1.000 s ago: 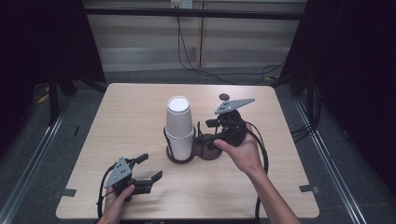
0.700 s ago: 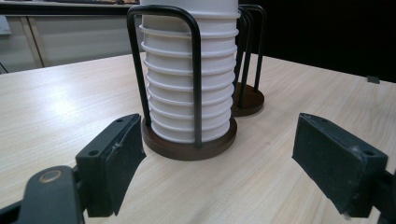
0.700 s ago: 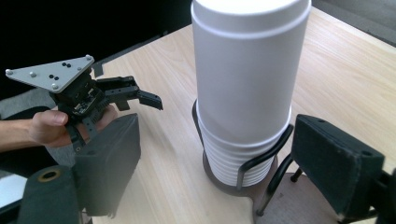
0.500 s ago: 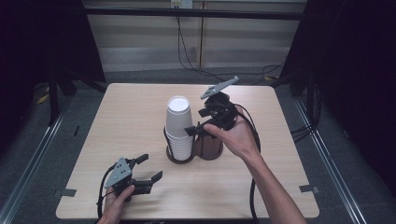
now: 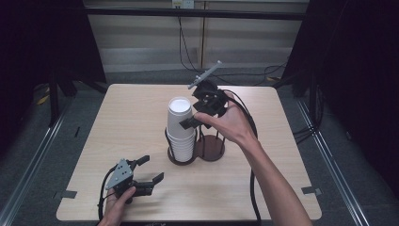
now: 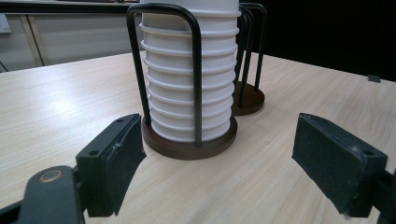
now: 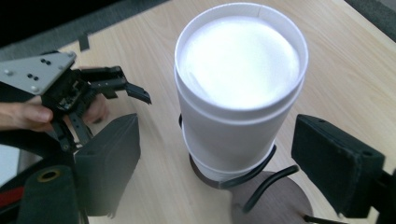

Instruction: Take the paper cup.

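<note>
Down at the near edge of the bench [image 5: 117, 122], the left gripper [image 5: 149, 170] rests with its jaws apart and nothing between them, facing the cup rack [image 6: 187, 147]. Further out, the action: the right gripper [image 5: 188, 120] has risen from beside the rack's base to the top of the cup stack [image 5: 180, 125], jaws just narrowing. In the right gripper view the top cup [image 7: 240, 98] stands between the open pads, untouched. Looks like a lift is being lined up.
</note>
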`<state>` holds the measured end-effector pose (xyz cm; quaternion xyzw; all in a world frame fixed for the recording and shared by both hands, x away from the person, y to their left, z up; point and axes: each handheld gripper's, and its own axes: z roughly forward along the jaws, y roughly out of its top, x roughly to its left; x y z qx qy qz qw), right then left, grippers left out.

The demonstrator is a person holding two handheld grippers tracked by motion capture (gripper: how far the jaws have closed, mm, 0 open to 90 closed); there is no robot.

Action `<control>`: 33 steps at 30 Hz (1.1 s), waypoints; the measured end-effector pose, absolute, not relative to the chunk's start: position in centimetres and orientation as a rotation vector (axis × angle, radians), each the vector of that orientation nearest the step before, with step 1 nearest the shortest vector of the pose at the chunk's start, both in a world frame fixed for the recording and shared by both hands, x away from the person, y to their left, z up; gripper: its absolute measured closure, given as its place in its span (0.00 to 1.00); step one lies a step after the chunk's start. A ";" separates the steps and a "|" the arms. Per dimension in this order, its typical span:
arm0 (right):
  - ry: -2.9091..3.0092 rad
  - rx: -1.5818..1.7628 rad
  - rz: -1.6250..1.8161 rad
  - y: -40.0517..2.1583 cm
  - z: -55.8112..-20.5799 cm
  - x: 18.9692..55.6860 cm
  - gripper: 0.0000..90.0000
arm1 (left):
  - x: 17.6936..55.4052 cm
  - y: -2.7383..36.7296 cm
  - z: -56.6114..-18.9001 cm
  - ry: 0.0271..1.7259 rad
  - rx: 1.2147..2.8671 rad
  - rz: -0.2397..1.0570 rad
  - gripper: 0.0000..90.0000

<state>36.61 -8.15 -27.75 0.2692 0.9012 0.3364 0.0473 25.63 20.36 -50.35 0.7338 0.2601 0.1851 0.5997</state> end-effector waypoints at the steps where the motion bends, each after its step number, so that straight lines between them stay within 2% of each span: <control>1: 2.716 0.807 1.037 -8.0 -27.4 36.6 0.23 | 25.6 20.4 -50.3 0.600 1.706 0.431 0.18; 3: 2.715 0.811 1.040 -7.9 -27.3 36.7 0.23 | 25.6 20.4 -50.3 0.605 1.703 0.431 0.18; 4: 2.760 0.816 0.993 -7.2 -27.1 37.3 0.19 | 25.6 20.4 -50.4 0.602 1.702 0.429 0.18; 10: 2.815 0.828 0.897 -5.9 -27.1 38.8 0.24 | 25.6 20.3 -50.4 0.606 1.700 0.427 0.18; 20: 2.971 0.833 0.669 -4.0 -27.5 41.1 0.23 | 25.7 20.3 -50.4 0.603 1.698 0.420 0.18; 28: 3.035 0.784 0.574 -2.6 -27.9 41.8 0.15 | 25.7 20.2 -50.4 0.611 1.698 0.403 0.18; 33: 3.043 0.748 0.513 -1.9 -28.3 42.0 0.18 | 25.8 20.3 -50.3 0.603 1.704 0.410 0.18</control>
